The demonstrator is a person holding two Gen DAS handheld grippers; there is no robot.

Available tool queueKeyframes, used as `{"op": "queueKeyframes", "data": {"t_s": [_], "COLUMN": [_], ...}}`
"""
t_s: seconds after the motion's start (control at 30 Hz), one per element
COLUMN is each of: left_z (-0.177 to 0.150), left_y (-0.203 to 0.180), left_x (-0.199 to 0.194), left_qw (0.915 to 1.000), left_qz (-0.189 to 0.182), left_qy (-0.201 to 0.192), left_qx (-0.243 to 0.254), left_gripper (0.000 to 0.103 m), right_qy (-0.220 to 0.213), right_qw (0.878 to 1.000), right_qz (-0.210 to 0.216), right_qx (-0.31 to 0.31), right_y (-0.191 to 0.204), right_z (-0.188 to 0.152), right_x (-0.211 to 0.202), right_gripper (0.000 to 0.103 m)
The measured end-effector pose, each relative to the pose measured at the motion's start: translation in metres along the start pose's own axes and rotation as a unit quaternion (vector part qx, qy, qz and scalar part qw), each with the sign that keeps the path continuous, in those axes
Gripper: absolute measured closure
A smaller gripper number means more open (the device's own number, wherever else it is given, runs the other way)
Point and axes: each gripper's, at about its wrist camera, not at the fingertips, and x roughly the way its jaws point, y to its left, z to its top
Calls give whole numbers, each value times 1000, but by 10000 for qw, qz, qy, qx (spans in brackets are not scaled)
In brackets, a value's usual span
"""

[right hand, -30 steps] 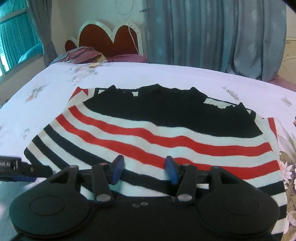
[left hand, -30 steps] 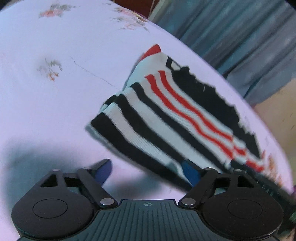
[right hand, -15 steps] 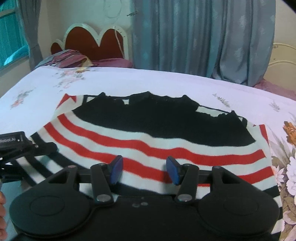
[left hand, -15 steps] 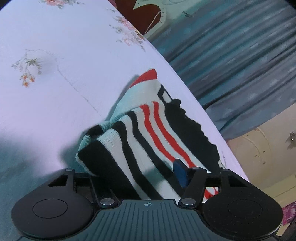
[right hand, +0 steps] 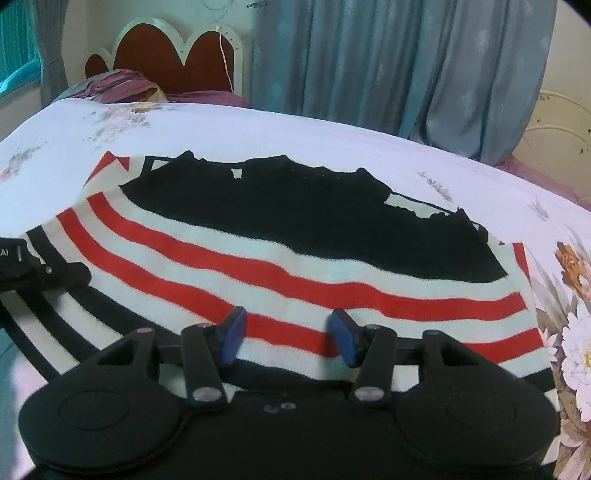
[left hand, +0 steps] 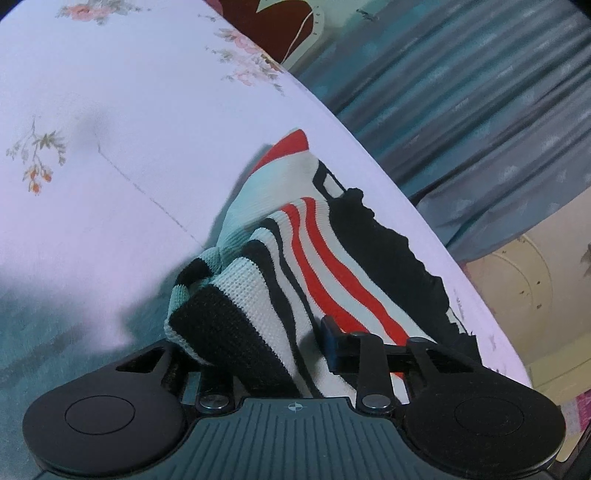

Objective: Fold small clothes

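- Sweater (right hand: 280,266): striped knit, black, white and red, spread on the bed (left hand: 129,122); the far black part and the right side lie flat.
- Left gripper (left hand: 258,354): closed on the sweater's near left corner. Cloth fills the gap between the fingers; only the right blue pad (left hand: 330,341) shows, the other is buried in the knit.
- Change over the last second: the left gripper was open and short of the hem, both blue pads bare. It then took the corner in, and the corner now bunches up off the bed, with a fold of the underside showing.
- Left view has also tilted up: more curtain (left hand: 480,110) and headboard (left hand: 280,26) in frame than a second ago. Judged: lift has begun.
- Right gripper (right hand: 288,339): open, pads well apart, over the near hem around the lower red stripe. No cloth between the pads. Whether the tips touch the knit cannot be told.
- In the right view the left gripper sits at the far left edge, on the sweater's left side.
- Right view has crept forward slightly; spacing of the fingers unchanged.
- Judged stage: first fold just starting. One corner held, other side not yet taken.
- Risk, judged: lifting on one corner alone would drag and skew the stripes; the loose knit may stretch at the pinch.
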Motion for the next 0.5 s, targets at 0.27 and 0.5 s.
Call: {"op": "queueKeyframes", "data": {"t_s": [0.27,0.5], "left_z": [0,-2], "left_y": [-30,-102], "left_x": [-18,-36], "left_qw": [9977,9831], "left_qz": [100,-35], "left_qy": [-372,-753], "left_qx": [556,1665], "left_gripper": [83,84], "right_qy": [-38,-222], "right_qw": [9998,9967], "right_qz": [210,679], "right_qx": [-18,385], "right_y": [-7,-35], "right_z": [-3,-1], "right_x": [0,-14], "right_gripper": [53,56]}}
